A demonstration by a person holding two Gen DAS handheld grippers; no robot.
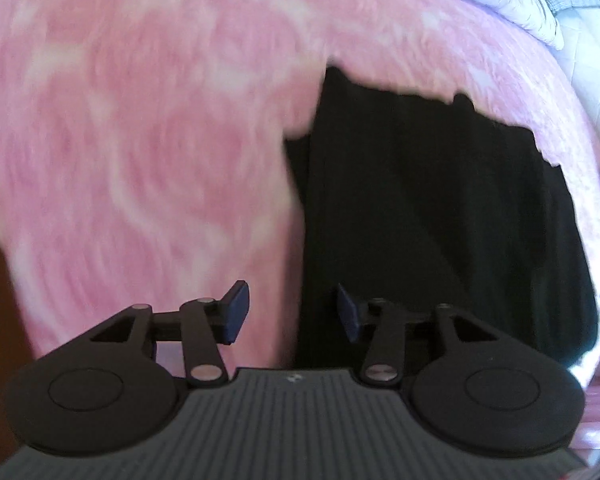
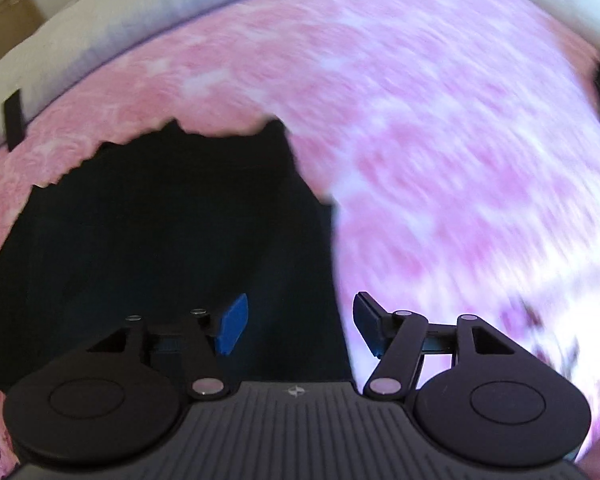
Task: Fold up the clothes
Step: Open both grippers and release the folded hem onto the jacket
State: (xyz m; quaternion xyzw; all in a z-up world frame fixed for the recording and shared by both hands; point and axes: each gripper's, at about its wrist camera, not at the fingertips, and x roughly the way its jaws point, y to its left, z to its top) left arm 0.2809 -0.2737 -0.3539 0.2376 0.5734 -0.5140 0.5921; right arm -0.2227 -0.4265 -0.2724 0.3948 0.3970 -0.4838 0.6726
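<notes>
A fluffy pink-and-white mottled blanket (image 1: 140, 140) fills both views, with white bedding (image 1: 520, 4) along its far edge at about one o'clock in the left wrist view. On the blanket lies the black soft cloth garment (image 1: 440, 208), a long flat dark slab from three to five o'clock in that view and from nine to seven o'clock in the right wrist view (image 2: 160, 240). Its far edge looks ragged against the pile and its surface shows faint lengthwise creases. It will likely handle light, limp and floppy; pinching a corner or an edge seems the best hold. The left gripper (image 1: 292, 312) stands partly parted with nothing between its blue pads. The right gripper (image 2: 300, 324) stands wider apart, likewise empty, over the garment's near edge.
</notes>
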